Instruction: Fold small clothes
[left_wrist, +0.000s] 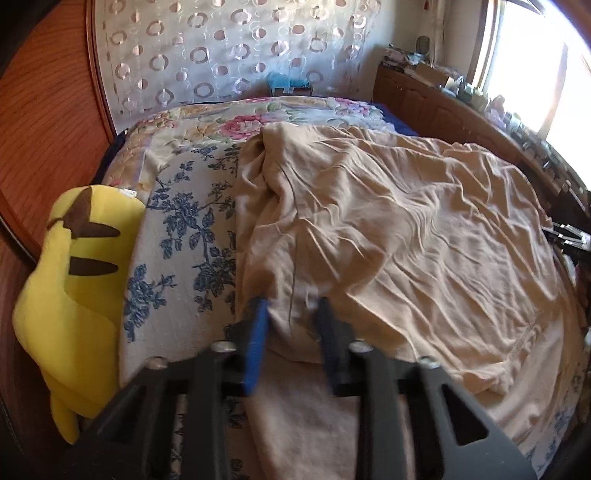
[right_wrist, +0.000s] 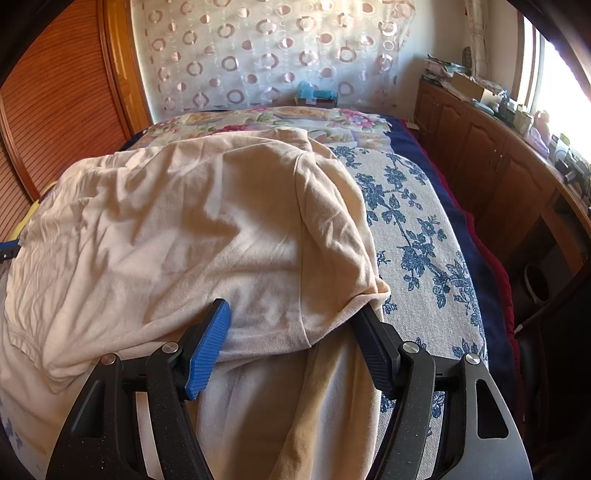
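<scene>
Currently, in the left wrist view, the left gripper (left_wrist: 291, 306) is pointing down toward 12 o'clock over a cream shirt (left_wrist: 388, 229) that is lying crumpled across the bed (left_wrist: 177, 221). Its blue pad and black pad are sitting a narrow gap apart with a ridge of the shirt's cloth between them; whether they are pinching it is not clear. A yellow plush toy (left_wrist: 74, 295) is lying at 9 o'clock against the wooden wall.

Next, in the right wrist view, the right gripper (right_wrist: 291, 314) is standing wide, its fingers (right_wrist: 210, 347) straddling the shirt's near edge (right_wrist: 221, 229). The cloth is draping over and between the two fingers, with the sleeve end resting on the black finger at 4 o'clock; neither pad is visibly pressing on it. The blue-flowered cover (right_wrist: 417, 240) is showing at 3 o'clock, and a wooden cabinet (right_wrist: 491, 166) is running along 2 o'clock.
</scene>
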